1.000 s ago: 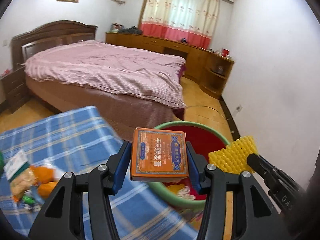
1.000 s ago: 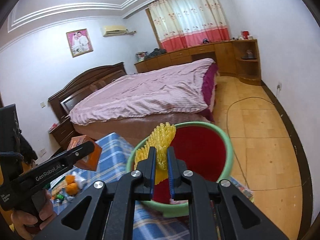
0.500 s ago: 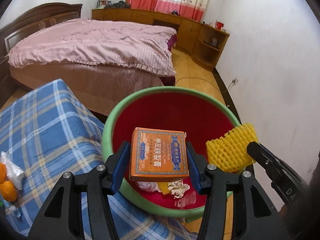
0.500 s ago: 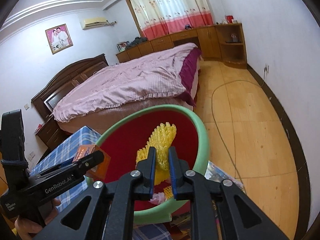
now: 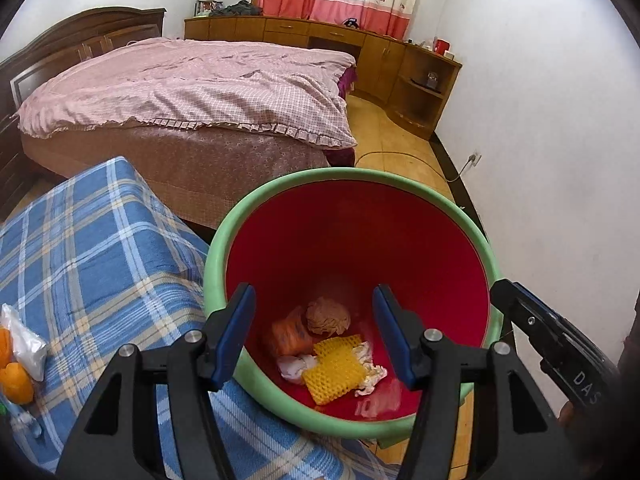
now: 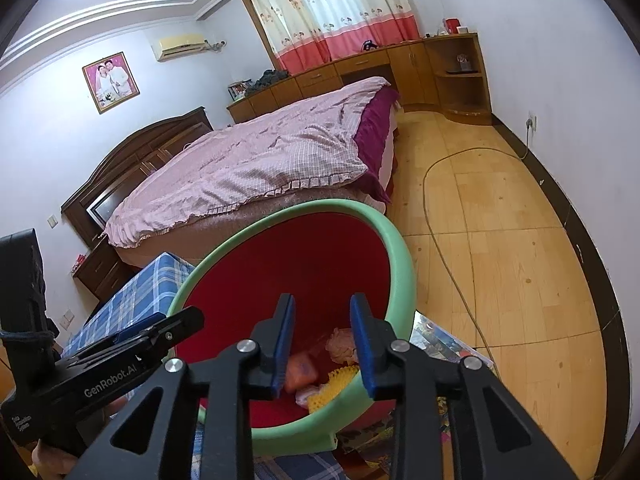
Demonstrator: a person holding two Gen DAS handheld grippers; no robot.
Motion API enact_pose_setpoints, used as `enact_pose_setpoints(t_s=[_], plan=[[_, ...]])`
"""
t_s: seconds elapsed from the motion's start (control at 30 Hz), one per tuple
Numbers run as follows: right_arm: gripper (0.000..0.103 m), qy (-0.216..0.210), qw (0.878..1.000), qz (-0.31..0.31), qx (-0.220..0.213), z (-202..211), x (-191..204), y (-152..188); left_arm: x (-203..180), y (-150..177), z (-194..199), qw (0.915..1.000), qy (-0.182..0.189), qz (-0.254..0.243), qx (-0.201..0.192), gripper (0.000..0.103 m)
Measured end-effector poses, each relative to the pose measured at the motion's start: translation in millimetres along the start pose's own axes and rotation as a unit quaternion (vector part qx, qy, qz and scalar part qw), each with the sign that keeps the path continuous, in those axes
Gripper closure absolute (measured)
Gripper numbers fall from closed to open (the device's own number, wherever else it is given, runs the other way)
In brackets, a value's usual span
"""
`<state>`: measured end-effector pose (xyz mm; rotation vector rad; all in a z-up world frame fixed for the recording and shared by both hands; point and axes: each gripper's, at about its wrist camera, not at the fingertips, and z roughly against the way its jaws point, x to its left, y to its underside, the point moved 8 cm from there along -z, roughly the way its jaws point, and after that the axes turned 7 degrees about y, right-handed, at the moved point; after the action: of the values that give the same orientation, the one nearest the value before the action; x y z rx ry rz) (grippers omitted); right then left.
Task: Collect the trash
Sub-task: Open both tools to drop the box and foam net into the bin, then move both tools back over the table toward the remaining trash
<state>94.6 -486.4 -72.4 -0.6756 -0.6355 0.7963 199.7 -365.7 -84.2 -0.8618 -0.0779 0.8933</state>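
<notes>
Both grippers, left gripper [image 5: 314, 334] and right gripper [image 6: 322, 346], hang over the bin [image 5: 224, 248], jaws opening and empty; dropped trash [image 5: 334, 366] lies lower centre; next, fetch wrappers [image 5: 22, 354] at lower left

Orange box [image 5: 290, 334], yellow foam net [image 5: 334, 368], lying inside red bin [image 5: 348, 184]

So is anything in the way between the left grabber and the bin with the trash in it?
Nothing visible is. The left gripper hangs right over the bin's green rim, its jaws opening with nothing between them. Straight below lie the orange box and yellow foam net at the bottom. The right gripper is opening there too.
</notes>
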Motion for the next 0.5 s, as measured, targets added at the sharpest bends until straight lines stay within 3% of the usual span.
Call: enact_pose_setpoints(t_s=[0.17,0.5], plan=[[0.068,-0.006,1.000,-0.001,-0.005,9.8,4.7,-0.8,0.0,-1.2,14.6,1.0000,-0.002,0.002,-0.008,0.042],[0.049,-0.027,0.999,0.008,-0.022,39.4,29.1,1.3,8.3,-3.4,61.7,0.9988,-0.022,0.007,-0.044,0.042]])
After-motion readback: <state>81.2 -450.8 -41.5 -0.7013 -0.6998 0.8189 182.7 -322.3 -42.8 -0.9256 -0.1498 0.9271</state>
